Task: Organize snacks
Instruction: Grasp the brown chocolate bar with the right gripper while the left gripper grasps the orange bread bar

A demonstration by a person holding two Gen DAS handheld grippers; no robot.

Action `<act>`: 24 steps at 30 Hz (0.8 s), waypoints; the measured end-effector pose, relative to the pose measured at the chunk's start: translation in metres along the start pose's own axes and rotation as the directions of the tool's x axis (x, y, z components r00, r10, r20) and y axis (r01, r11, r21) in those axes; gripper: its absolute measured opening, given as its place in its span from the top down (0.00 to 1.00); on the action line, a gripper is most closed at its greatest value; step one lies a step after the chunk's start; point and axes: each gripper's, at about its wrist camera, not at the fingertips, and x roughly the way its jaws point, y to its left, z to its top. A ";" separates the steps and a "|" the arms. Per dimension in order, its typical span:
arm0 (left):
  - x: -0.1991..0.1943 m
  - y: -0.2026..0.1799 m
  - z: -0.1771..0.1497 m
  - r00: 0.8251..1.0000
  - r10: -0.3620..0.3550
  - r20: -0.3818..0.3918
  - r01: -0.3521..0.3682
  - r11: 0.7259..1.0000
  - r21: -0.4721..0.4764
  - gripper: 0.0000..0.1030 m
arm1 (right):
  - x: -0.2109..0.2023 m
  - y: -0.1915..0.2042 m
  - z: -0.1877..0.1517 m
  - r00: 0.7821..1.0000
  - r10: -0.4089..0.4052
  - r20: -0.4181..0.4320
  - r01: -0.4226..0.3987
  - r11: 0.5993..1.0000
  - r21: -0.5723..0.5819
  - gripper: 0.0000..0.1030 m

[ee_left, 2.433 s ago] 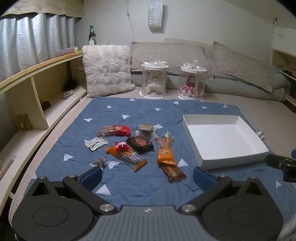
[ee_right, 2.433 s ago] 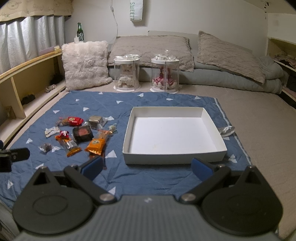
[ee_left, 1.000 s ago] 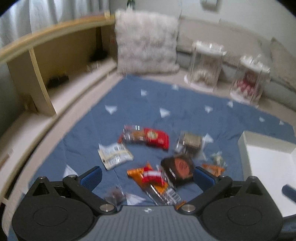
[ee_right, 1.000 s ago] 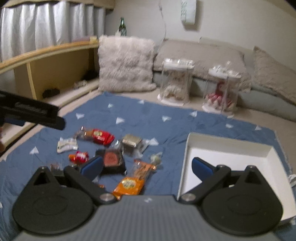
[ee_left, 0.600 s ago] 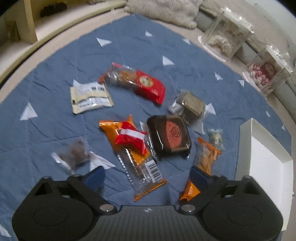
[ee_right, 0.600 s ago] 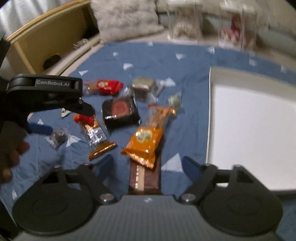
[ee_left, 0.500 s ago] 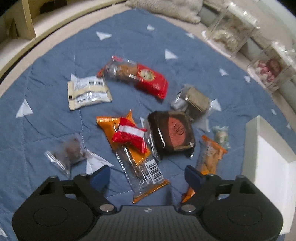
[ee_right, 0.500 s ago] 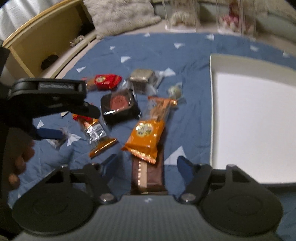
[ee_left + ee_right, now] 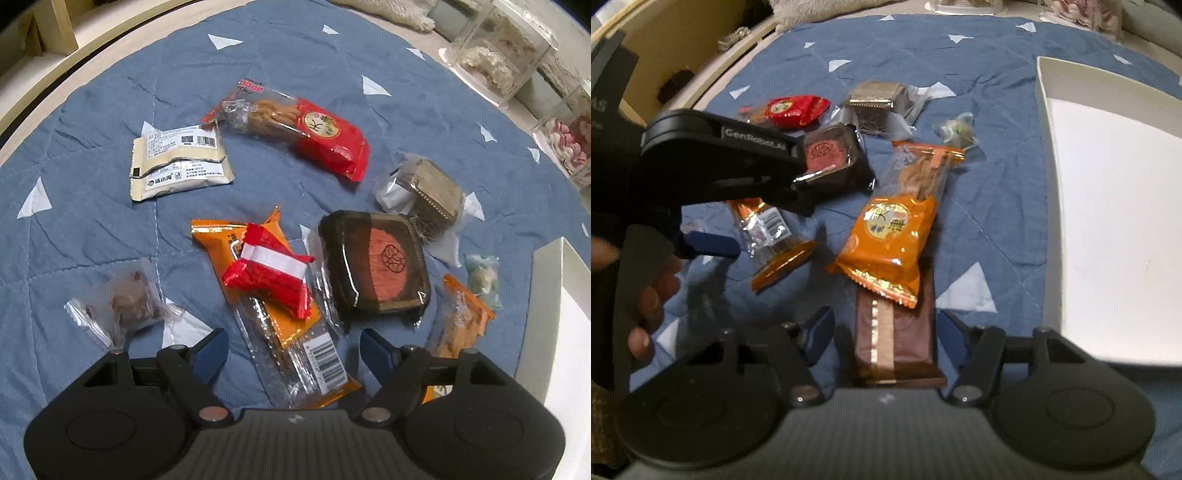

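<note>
Several wrapped snacks lie on a blue quilt (image 9: 92,221). My left gripper (image 9: 291,349) points down over a long clear and orange packet (image 9: 306,354). Its jaws are closing on either side of the packet, and the pads stand clear of it. A small red and white packet (image 9: 271,273) rests on top of that long packet. My right gripper (image 9: 885,332) is closing around a brown chocolate bar (image 9: 894,339), with a small gap left on each side. An orange packet (image 9: 890,236) overlaps the bar's far end. The white box (image 9: 1049,184) is to the right.
A dark mooncake tray (image 9: 376,262), a red packet (image 9: 314,136), a cream packet (image 9: 177,162), a foil-wrapped cake (image 9: 428,192), a green candy (image 9: 480,275) and a clear-wrapped brown snack (image 9: 125,302) lie around. In the right wrist view a hand (image 9: 646,295) holds the left gripper. Clear display cases (image 9: 498,55) stand behind.
Both grippers have sunk toward the snacks and tipped downward. Both pairs of jaws have narrowed. The left gripper now fills more of the right wrist view.
</note>
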 end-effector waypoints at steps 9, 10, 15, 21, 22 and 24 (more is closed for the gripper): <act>0.002 0.004 0.003 1.000 -0.013 0.000 0.013 0.998 0.059 0.45 | 0.011 0.013 -0.001 0.998 -0.064 -0.031 0.061 0.996 -0.072 0.54; 0.000 0.006 0.003 1.000 -0.030 -0.003 0.030 0.998 0.057 0.46 | 0.010 0.013 0.000 0.998 -0.062 -0.034 0.059 0.996 -0.074 0.54; -0.011 0.016 0.000 0.993 -0.115 -0.026 0.115 0.993 0.023 0.49 | 0.001 0.006 0.005 0.999 -0.024 -0.046 0.022 0.999 -0.026 0.54; -0.040 0.026 -0.009 0.976 -0.217 -0.002 0.217 0.976 0.003 0.50 | -0.032 0.004 0.013 0.999 0.030 0.035 -0.031 0.999 0.018 0.54; -0.045 0.028 -0.011 0.971 -0.238 0.001 0.238 0.971 -0.002 0.50 | -0.039 0.005 0.013 0.998 0.037 0.054 -0.039 0.999 0.022 0.54; -0.055 0.031 -0.014 0.964 -0.265 0.011 0.266 0.964 -0.006 0.51 | -0.052 0.005 0.014 0.994 0.052 0.091 -0.055 0.998 0.036 0.54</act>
